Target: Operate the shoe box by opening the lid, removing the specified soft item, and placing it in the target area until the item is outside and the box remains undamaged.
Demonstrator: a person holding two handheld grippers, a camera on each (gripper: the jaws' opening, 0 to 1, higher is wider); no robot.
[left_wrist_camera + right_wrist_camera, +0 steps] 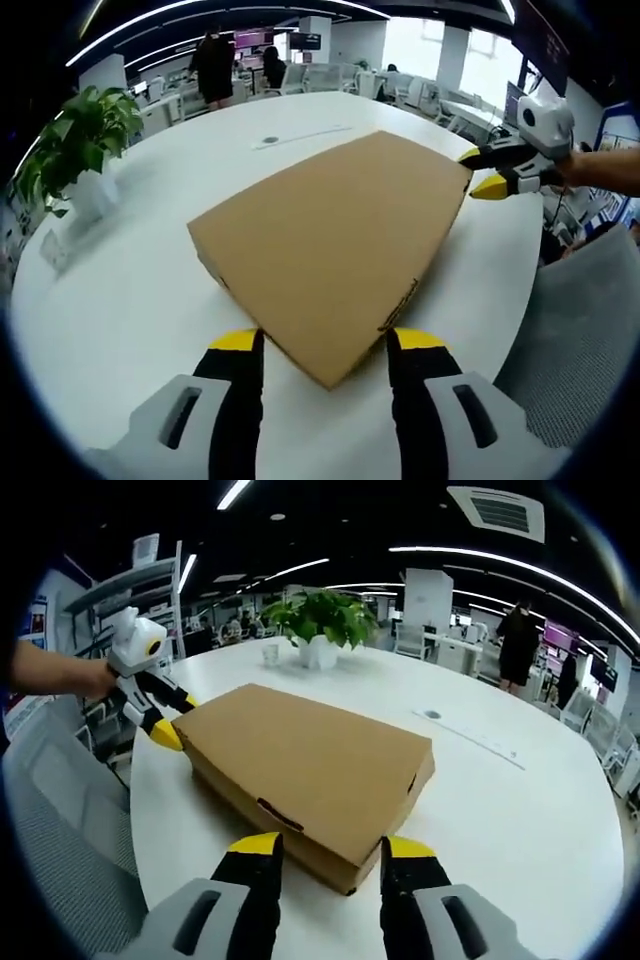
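A flat brown cardboard shoe box (pixel 330 235) lies shut on the round white table (pixel 130 300). My left gripper (pixel 328 342) is open, and the box's near corner sits between its yellow-tipped jaws. In the right gripper view the box (pixel 310 755) shows its side seam, and my right gripper (pixel 332 846) is open astride the opposite corner. Each gripper appears in the other's view: the right gripper (pixel 482 172) at the box's far right corner, the left gripper (pixel 170 720) at its far left corner, both held by a person's hand. No soft item is visible.
A potted plant (pixel 320 620) in a white pot stands on the table past the box. A thin white strip (pixel 470 738) and a small round disc (pixel 431 715) lie on the table. A grey chair (pixel 60 830) stands by the table edge. People and desks are far behind.
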